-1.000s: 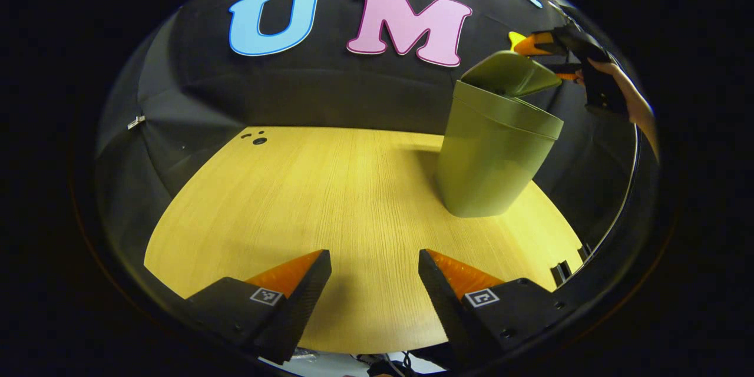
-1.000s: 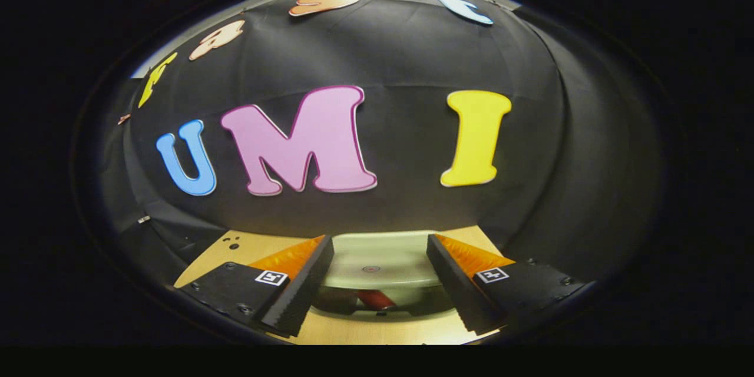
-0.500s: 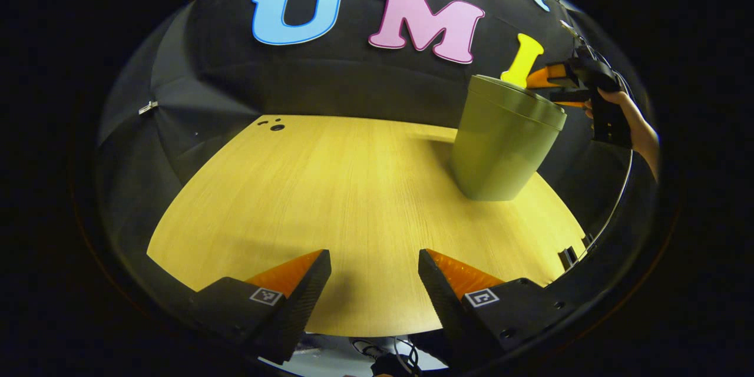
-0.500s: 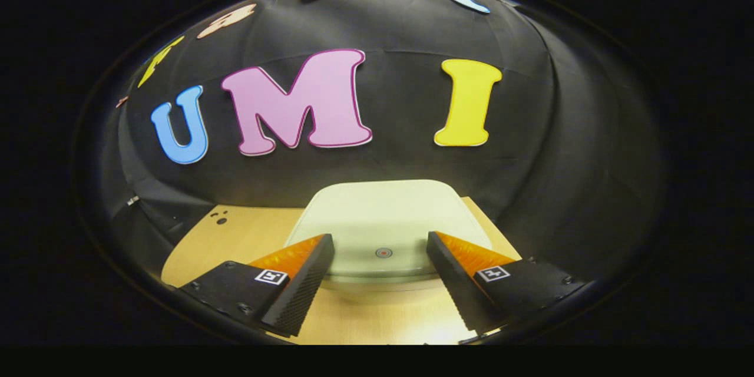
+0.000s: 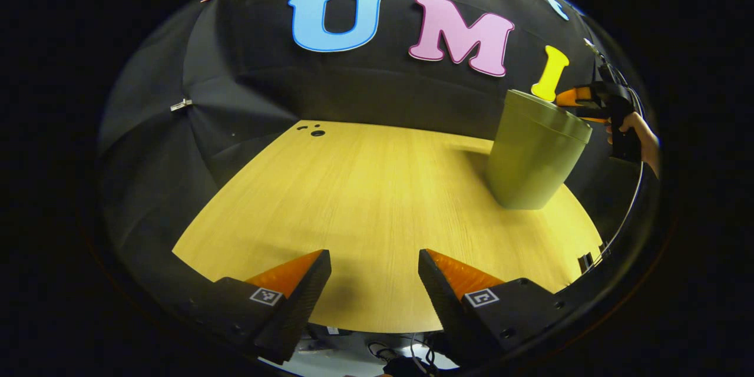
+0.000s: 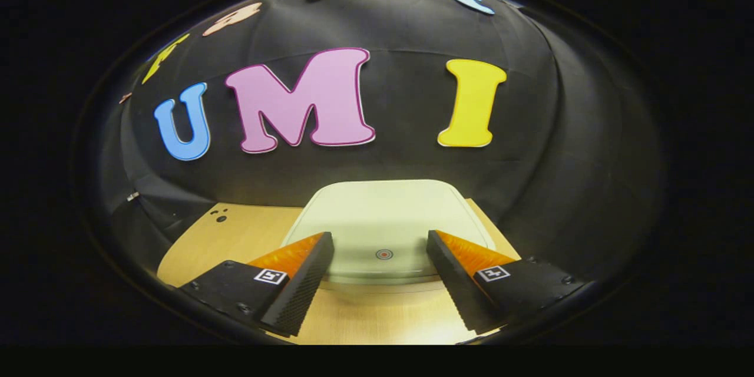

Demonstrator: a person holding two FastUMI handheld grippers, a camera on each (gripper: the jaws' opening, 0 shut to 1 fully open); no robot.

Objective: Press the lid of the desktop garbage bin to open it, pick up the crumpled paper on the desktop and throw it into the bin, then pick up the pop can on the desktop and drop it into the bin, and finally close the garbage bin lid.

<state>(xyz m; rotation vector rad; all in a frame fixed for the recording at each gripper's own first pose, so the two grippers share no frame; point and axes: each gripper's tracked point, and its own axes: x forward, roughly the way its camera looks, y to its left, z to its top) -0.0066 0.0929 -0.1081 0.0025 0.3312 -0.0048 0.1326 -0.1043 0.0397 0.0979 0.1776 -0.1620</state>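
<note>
One second ago the lid point(image 6: 386, 224) stood tipped up; now it sits flat on the green garbage bin point(image 5: 533, 156). Right tool point(image 6: 380, 280) hovers spread above it, left tool point(image 5: 374, 288) released over the tabletop point(image 5: 365, 188). Final step looks done.

A light wooden tabletop point(image 5: 365, 188) with three small dark holes point(image 5: 312, 129) near its far corner meets the draped black cloth wall point(image 5: 247, 88).
</note>
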